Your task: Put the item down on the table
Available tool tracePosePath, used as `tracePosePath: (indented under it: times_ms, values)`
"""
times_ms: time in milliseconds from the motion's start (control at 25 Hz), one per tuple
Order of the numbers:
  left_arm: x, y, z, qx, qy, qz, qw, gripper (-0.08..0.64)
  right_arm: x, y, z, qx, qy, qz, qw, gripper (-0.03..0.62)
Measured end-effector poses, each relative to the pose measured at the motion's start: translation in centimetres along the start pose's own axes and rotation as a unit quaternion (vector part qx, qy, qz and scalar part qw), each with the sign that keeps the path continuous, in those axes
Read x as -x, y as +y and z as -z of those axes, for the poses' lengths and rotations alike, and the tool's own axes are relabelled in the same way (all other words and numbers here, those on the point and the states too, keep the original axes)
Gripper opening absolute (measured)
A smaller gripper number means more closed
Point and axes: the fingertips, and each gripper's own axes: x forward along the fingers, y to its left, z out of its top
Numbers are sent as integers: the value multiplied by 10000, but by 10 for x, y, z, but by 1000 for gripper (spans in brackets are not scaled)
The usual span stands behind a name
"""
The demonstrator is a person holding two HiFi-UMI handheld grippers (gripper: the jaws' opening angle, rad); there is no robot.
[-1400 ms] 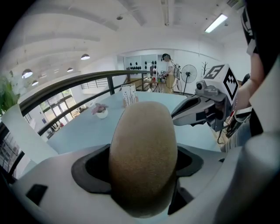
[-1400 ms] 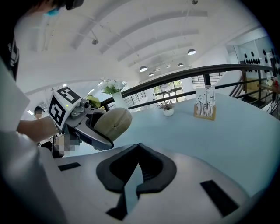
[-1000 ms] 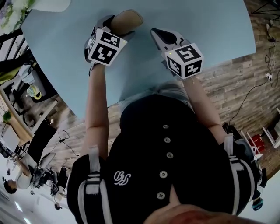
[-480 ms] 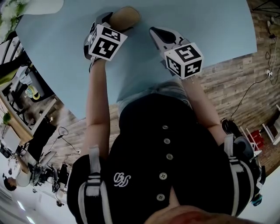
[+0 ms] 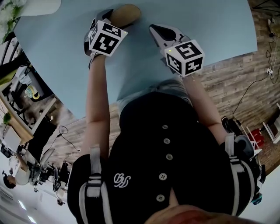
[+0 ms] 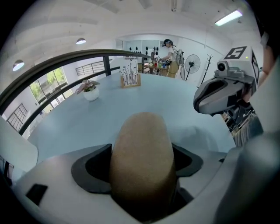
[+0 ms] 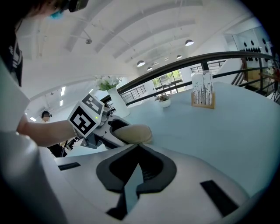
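Observation:
A tan, rounded oblong item [image 6: 141,153] fills the gap between the dark pads of my left gripper [image 6: 141,175], which is shut on its sides. In the head view the item [image 5: 126,13] sticks out beyond the left gripper [image 5: 111,16], low over the pale blue table [image 5: 210,26]; whether it touches the surface I cannot tell. My right gripper [image 7: 136,146] hovers beside it, to the right, its jaws meeting at the tips with nothing between them. From the right gripper view the item [image 7: 134,133] lies just ahead. The right gripper [image 5: 154,29] points away over the table.
A white vase of flowers [image 7: 114,103], a small potted plant [image 6: 90,93] and a wooden holder [image 6: 130,78] stand toward the table's far side. A dark railing [image 6: 65,59] runs behind. People are at a distant desk. The table's near edge meets a wooden floor [image 5: 236,74].
My left gripper, with the item in it, has sunk a little and edged farther over the table. The right gripper has stayed where it was.

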Motion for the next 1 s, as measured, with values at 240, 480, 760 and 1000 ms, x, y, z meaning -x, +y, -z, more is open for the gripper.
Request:
tracePosePath:
  times_ms: [240, 480, 760, 1000]
  values:
    - [0, -6, -2, 24, -85, 136, 9999, 444, 6, -1, 0, 20, -34, -26, 10000, 12]
    - [5, -12, -12, 133, -368, 158, 9991, 525, 13, 3, -3, 83, -112, -55, 9999, 12]
    - [39, -16, -26, 421, -866, -14, 9954, 523, 20, 15, -14, 258, -335, -255, 9988, 12]
    - [91, -13, -38, 875, -1607, -79, 9831, 476, 25, 30, -32, 410, -578, -372, 9968, 12]
